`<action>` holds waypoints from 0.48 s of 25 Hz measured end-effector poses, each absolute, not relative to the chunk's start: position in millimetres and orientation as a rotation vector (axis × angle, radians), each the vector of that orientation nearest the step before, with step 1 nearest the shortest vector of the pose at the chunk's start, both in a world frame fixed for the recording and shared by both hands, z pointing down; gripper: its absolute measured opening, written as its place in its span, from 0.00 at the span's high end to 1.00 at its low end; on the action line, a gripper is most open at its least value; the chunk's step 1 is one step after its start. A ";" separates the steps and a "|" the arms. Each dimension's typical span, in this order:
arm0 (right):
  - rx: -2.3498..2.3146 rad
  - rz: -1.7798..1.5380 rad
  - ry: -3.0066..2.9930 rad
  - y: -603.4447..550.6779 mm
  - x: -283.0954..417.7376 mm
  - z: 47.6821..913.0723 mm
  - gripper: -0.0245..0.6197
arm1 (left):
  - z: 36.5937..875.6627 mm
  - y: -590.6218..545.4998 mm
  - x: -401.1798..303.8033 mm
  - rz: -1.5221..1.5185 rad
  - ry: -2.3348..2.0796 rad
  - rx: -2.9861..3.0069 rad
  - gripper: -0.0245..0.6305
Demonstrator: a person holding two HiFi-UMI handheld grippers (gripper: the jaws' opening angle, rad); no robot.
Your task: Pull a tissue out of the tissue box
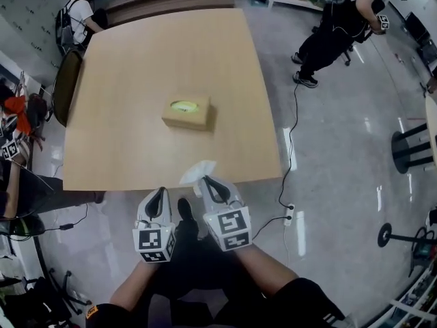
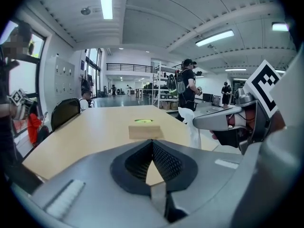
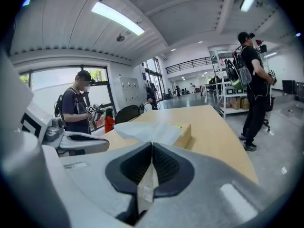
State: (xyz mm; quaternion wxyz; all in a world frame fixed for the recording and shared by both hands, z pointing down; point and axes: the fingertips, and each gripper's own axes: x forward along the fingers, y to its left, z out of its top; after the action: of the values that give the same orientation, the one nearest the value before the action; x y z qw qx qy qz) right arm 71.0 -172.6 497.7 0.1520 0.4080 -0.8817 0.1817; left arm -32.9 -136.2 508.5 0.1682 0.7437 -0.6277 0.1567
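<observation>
The right gripper (image 1: 207, 181), jaws pinched on a white tissue (image 1: 197, 171), holds it above the desk's (image 1: 123, 67) near edge, well apart from the tissue box (image 1: 187, 113) at the desk's middle. The left gripper (image 1: 161, 193) is closed and empty. The pull looks finished.
</observation>
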 end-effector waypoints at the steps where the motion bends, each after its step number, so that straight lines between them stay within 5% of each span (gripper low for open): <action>1: 1.170 0.530 -2.536 -169.8 70.3 497.5 0.96 | 508.2 -132.9 -34.8 0.452 -1.788 2.109 0.93; 12: 1.190 0.564 -2.540 -142.5 84.8 507.2 0.96 | 514.1 -90.1 -29.1 0.501 -1.774 2.104 0.93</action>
State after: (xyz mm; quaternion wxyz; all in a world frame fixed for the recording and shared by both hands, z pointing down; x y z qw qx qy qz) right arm 84.8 -142.5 507.2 0.1399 0.4120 -0.8790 0.1951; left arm -29.1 -90.1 514.1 0.1716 0.7410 -0.6247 0.1766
